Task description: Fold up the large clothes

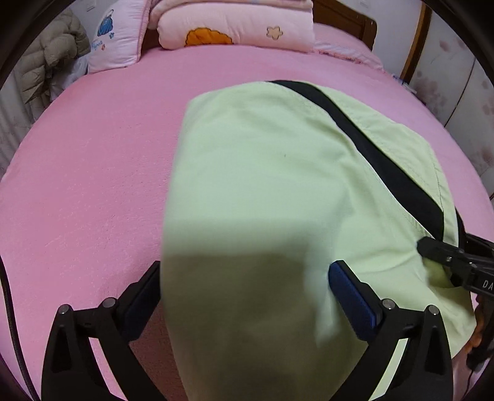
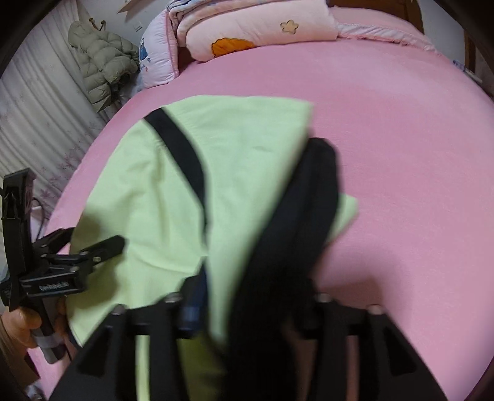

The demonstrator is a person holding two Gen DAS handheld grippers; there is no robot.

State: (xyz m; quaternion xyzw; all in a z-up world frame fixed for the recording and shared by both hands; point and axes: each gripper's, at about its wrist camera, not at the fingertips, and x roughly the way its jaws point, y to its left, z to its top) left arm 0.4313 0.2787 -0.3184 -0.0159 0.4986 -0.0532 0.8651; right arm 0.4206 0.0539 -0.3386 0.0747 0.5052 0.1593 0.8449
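Note:
A light green garment (image 1: 262,172) with a black band (image 1: 370,154) lies spread on the pink bed (image 1: 92,185). My left gripper (image 1: 247,293) is open wide, its two blue pads on either side of the garment's near end, with cloth lying between them. My right gripper (image 1: 438,251) reaches in at the garment's right edge. In the right wrist view the green garment (image 2: 160,191) and its black band (image 2: 296,216) hang blurred between the fingers of my right gripper (image 2: 250,308), which stand apart; the right finger is hidden by cloth. The left gripper (image 2: 89,240) sits open at the garment's left edge.
A folded pink quilt (image 1: 234,27) and a pillow (image 1: 117,37) lie at the head of the bed by a wooden headboard (image 1: 345,18). A beige puffer jacket (image 2: 102,61) hangs by the curtain (image 2: 37,108). A hand (image 2: 21,327) holds the left gripper.

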